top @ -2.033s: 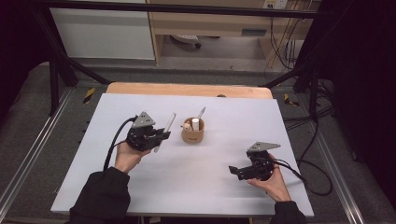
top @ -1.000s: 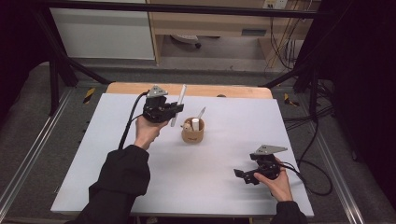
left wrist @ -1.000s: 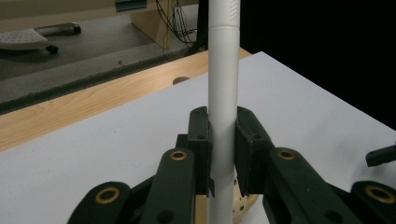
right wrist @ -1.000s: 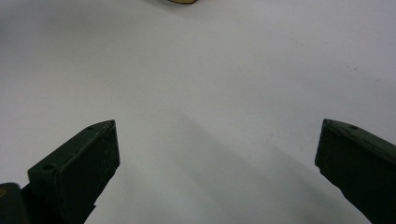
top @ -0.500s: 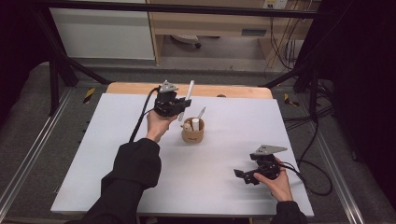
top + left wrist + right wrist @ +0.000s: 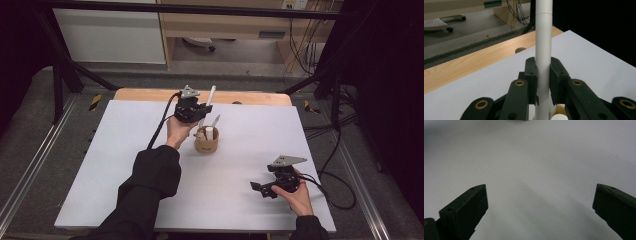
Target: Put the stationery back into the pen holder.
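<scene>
Left tongs (image 6: 200, 107), held in the person's left hand (image 6: 178, 131) toward the far side of the white table (image 6: 120, 170), are clamped on a slim white plastic pen-like stick (image 6: 210, 96). In the left gripper view the two black pads (image 6: 531, 80) press the stick (image 6: 543, 50) from both sides approx. mid-length. Its long axis runs near upright: upper end rises above the tongs, leaning a bit to the right in the high view; lower end hangs below the jaws.

Key relation for the coming move: a small round tan wooden cup (image 6: 206, 144) sits just below and slightly right of the left tongs, toward the person. The cup's rim (image 6: 560, 108) peeks in at the bottom of the left gripper view, right under the stick's lower end. Looks like the stick is about lined up over the opening, so a straight lowering would likely drop it in. The cup already holds a short white cylinder (image 6: 209, 132) and a second slim white stick (image 6: 215, 120) leaning up and right; these could crowd the entry.

Right tongs (image 6: 261, 188), in the right hand (image 6: 297, 196) near the table's front right, rest well apart from the cup, jaws spread wide w/ nothing between them. Left hand is far nearer the cup.

No brand, label or readable writing on the stick, cup or table.
</scene>
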